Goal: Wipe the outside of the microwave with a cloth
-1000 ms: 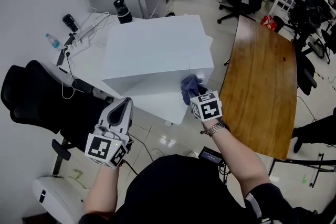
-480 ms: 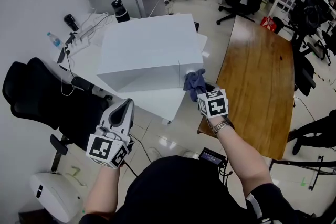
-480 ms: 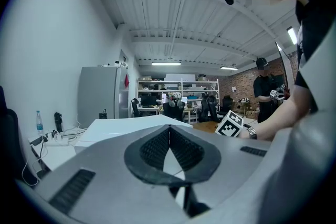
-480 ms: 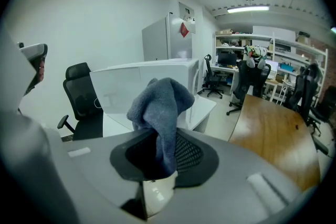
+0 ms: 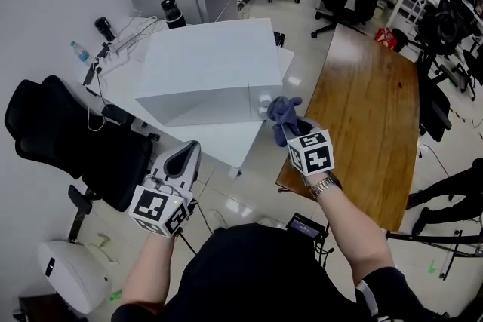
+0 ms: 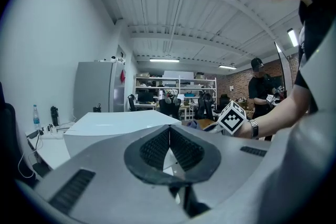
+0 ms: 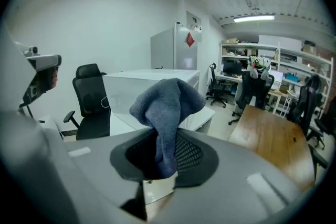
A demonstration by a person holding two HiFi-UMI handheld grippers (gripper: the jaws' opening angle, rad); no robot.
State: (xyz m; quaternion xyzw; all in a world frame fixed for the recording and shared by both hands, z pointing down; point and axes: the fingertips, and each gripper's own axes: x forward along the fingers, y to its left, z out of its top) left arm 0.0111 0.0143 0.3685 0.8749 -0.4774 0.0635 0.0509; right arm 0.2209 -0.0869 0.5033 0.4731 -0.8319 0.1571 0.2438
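Observation:
The white microwave (image 5: 204, 68) stands on a white table (image 5: 226, 143); it also shows in the left gripper view (image 6: 118, 124) and the right gripper view (image 7: 137, 86). My right gripper (image 5: 289, 133) is shut on a blue-grey cloth (image 5: 282, 114), which sticks up bunched from its jaws (image 7: 167, 105). The cloth hangs in the air just off the microwave's front right corner, apart from it. My left gripper (image 5: 185, 155) hovers low in front of the table's near edge, shut with nothing in it (image 6: 169, 136).
A black office chair (image 5: 68, 139) stands left of the table. A long wooden table (image 5: 370, 102) runs along the right. Cables, a small bottle (image 5: 78, 51) and a black bottle (image 5: 172, 11) lie behind the microwave. More chairs and desks fill the back.
My right gripper has carried the cloth rightward, off the microwave's front right corner. My left gripper has drifted slightly right and stays shut.

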